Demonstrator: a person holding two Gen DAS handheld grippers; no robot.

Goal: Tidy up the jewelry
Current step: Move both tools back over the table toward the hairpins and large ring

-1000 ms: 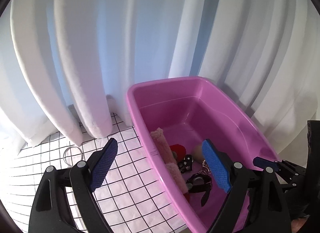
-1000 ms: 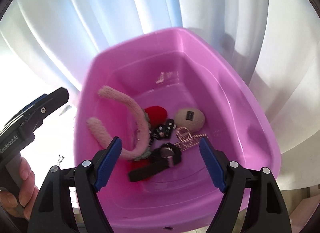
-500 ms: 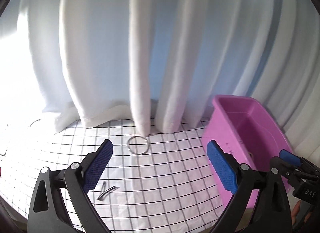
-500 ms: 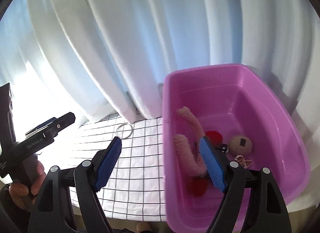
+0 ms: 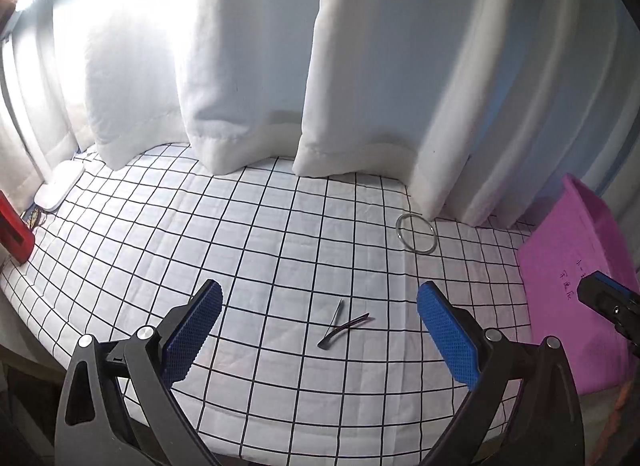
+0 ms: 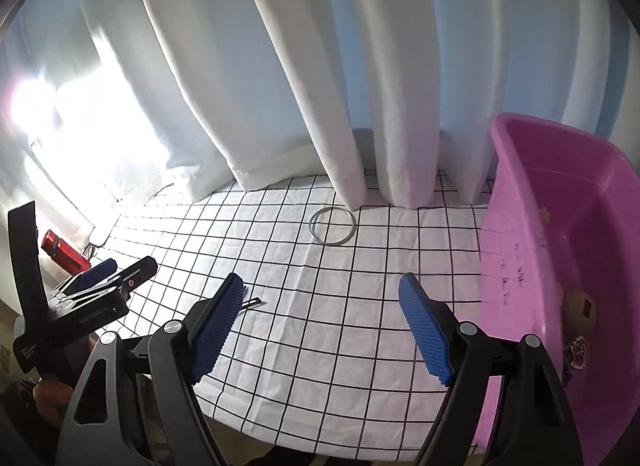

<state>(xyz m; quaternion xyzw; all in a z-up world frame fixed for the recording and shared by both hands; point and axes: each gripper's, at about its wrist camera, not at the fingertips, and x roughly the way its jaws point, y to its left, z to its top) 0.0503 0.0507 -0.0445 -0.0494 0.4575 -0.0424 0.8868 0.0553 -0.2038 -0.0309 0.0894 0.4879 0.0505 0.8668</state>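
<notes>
both tools, left tool [image 5: 318,320] and right tool [image 6: 320,324], were wide open, empty. hair clips [image 5: 344,324] lay beside the pink tub [image 6: 560,266]; next pick probably needed a low, flat pinch.

Tablecloth [image 5: 280,250]: white with a black grid, lightly creased, covering the whole table top; also seen in the right wrist view [image 6: 360,266].
Curtain [image 5: 248,65]: white, in heavy vertical folds behind the table, its hems resting on the far edge of the cloth; brightly backlit at the left [image 6: 280,65].
Red object [image 5: 12,225]: boxy, at the far left edge of the table, partly cut off in the left wrist view; in the right wrist view [image 6: 64,252] it lies by the curtain's foot.
White flat object [image 5: 58,185]: rounded, at the back left corner, just beside the curtain hem; what it is cannot be told.
</notes>
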